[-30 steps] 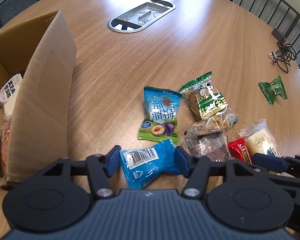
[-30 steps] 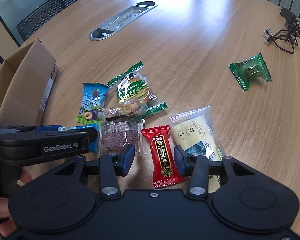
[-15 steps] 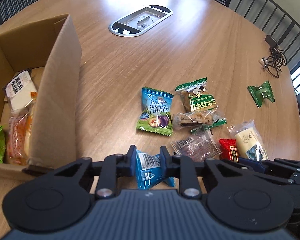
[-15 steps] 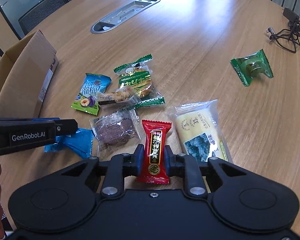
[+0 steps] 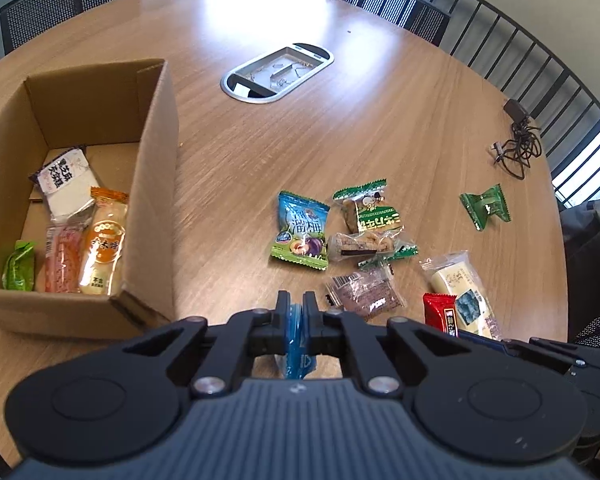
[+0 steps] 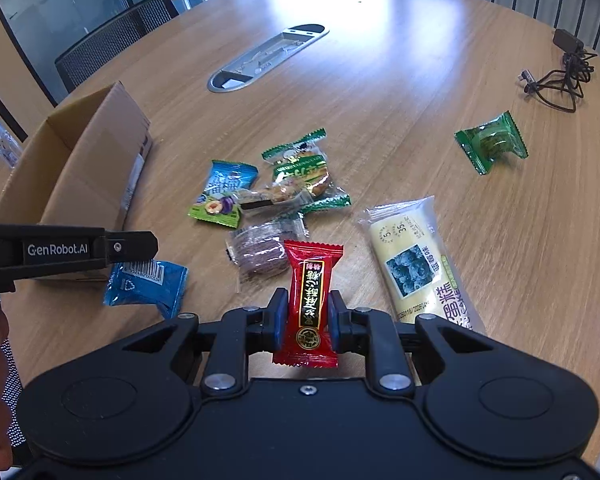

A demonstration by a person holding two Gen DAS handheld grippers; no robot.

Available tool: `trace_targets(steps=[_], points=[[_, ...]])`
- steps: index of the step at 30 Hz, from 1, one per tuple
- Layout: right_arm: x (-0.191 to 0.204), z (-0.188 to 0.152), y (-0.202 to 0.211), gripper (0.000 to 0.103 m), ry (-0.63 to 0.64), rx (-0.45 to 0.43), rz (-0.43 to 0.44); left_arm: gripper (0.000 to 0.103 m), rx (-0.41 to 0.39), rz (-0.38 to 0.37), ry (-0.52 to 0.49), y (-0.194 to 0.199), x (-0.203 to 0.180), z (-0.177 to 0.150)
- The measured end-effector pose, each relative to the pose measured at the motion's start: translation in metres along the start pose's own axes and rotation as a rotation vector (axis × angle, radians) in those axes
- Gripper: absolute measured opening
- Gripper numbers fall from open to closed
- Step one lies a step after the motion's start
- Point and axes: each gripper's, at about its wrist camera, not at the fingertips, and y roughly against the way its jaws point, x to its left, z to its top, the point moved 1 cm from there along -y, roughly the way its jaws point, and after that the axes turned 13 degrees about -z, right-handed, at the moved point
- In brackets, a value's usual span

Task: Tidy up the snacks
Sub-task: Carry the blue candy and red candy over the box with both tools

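Both grippers lifted, angled downward, left fingers (image 5: 283, 310) clamping blue packet (image 5: 296, 340), right fingers (image 6: 280, 316) red packet (image 6: 311, 300).

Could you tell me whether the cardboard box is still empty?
No, the box already holds several snack packets, including an orange one.

A big round brown wooden table (image 5: 380, 128) fills the room. Black mesh chairs (image 6: 116, 40) stand around it. Black metal railings (image 5: 540, 64) run behind. Bright light shines on the tabletop. A silver oval cable hatch (image 5: 278, 74) sits in its middle.
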Motion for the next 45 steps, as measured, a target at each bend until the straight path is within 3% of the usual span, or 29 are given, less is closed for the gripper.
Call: trace_targets(steps=[23,45], points=[[0.040,0.010,0.063,0.021,0.025,-0.139,0.077,0.005,-0.150,-0.001,-0.034,0.085,-0.002,-0.002],[0.098,0.034,0.088,0.021,0.064,-0.223,0.156,0.005,-0.279,0.043,0.018,0.143,0.037,0.020]])
